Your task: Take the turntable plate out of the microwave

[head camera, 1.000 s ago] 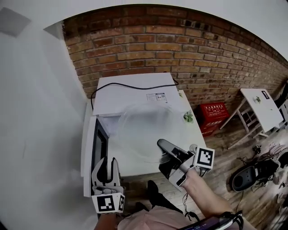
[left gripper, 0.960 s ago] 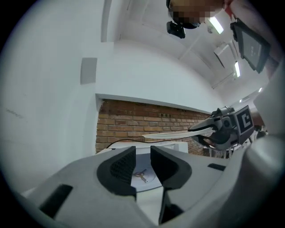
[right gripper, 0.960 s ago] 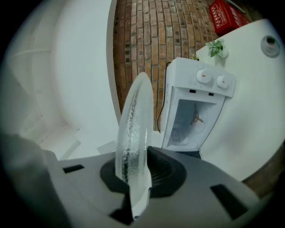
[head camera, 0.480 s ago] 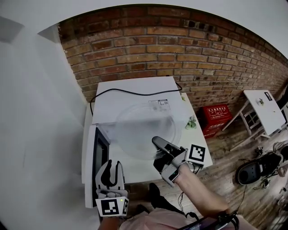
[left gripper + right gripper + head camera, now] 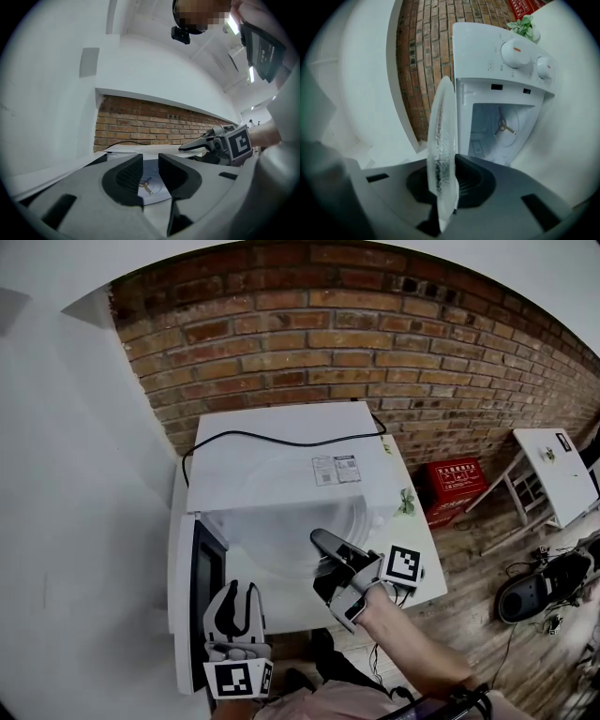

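Right gripper view: closing on the rim of the clear round glass turntable plate [image 5: 443,154], pinched edge-on between the dark pads. Beyond it, the white microwave [image 5: 511,61], cavity bare down to the three-armed drive hub [image 5: 504,125]. Plate out of the oven, then, held in the air just in front of the opening. Removal step judged nearly finished; carrying clear and setting down not yet done. Calls next for a steady grip on that one edge, no sudden tilt, and a free flat spot, none picked out here.

Head view: right gripper [image 5: 326,563] reaching forward roughly level from a bare forearm, rolled to put one finger over the plate and one under. Left gripper [image 5: 237,596] low beside the swung-open white microwave door [image 5: 185,596], pointing level, jaws apart with nothing between them, apparently idle.
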Demonstrator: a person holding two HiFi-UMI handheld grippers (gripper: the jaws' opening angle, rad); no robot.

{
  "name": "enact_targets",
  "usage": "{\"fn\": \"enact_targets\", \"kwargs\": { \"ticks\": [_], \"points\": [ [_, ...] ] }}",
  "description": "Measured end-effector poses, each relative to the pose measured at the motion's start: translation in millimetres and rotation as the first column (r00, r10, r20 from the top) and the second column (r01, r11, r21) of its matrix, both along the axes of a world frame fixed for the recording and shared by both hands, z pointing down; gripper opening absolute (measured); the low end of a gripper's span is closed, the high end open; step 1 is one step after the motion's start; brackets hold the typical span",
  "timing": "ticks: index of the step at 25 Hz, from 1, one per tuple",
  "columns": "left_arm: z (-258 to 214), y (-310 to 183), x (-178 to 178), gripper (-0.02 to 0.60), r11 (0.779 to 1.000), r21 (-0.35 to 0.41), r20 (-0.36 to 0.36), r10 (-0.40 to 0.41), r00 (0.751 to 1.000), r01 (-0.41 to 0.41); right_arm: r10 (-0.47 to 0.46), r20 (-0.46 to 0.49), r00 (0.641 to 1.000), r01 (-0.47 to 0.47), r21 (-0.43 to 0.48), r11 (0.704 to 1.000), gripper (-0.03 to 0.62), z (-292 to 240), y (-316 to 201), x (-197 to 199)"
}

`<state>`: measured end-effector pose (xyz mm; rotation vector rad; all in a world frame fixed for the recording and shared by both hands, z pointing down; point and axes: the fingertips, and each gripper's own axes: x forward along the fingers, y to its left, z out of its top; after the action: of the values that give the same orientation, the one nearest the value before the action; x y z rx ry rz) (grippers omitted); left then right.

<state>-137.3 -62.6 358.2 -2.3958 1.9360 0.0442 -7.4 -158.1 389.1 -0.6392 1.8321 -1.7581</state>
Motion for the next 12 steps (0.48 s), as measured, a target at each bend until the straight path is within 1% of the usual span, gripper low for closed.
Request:
{"fn": "enact_targets", "kwargs": {
  "ticks": [7, 12],
  "points": [
    [2, -15, 3, 0.11, 1.0, -0.005, -0.002, 0.0, 1.0, 0.0, 0.007, 0.015, 1.0, -0.007, 0.006, 1.0, 0.032, 1, -26, -6],
    [7, -20, 0, 0.11, 1.0, -0.018, -0.003, -0.005, 1.0, 0.005, 0.014, 0.046, 0.999, -0.014, -0.005, 1.0, 0.035, 2, -44, -15]
  ]
}}
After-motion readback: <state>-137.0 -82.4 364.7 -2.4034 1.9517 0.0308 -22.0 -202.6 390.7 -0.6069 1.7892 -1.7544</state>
